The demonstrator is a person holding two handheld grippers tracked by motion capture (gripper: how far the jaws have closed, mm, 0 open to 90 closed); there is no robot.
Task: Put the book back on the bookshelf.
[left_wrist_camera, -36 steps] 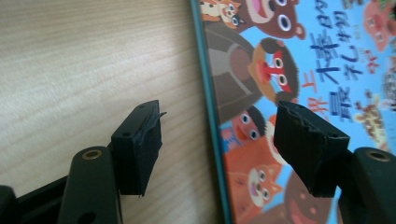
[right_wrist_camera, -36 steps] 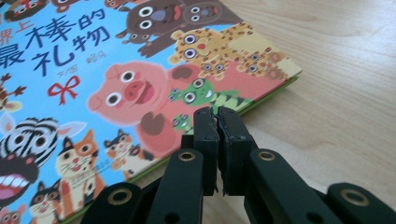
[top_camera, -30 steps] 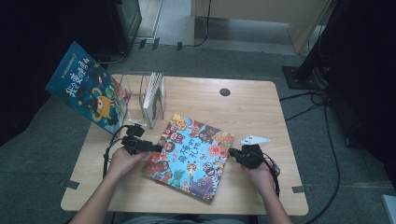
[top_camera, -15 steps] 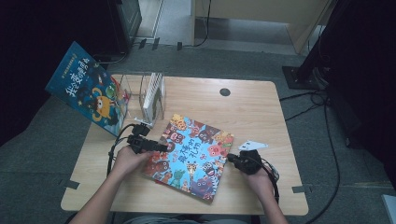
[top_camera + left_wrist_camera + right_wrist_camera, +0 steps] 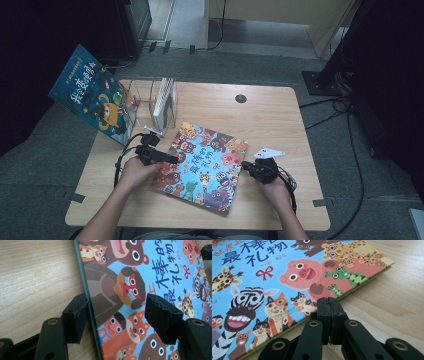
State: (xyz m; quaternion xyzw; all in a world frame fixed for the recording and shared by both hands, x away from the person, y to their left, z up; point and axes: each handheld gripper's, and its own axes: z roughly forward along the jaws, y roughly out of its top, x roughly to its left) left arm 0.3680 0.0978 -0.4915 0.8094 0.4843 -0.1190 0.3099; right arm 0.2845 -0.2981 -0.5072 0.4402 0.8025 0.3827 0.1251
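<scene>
The animal picture book lies flat mid-tabletop, thin, stiff and glossy, likely slippery. My left claw gapes astride its nine o'clock edge, one jaw on the wood, one over the cover. My right claw, jaws pressed together empty, touches the three o'clock edge. I'd pinch an edge.

Lab; taped table, trailing floor cables

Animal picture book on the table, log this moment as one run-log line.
picture book: flat on table | left gripper: open, jaws straddling book's edge | right gripper: shut, empty, tips at book's opposite edge | second book: leaning by rack
</scene>
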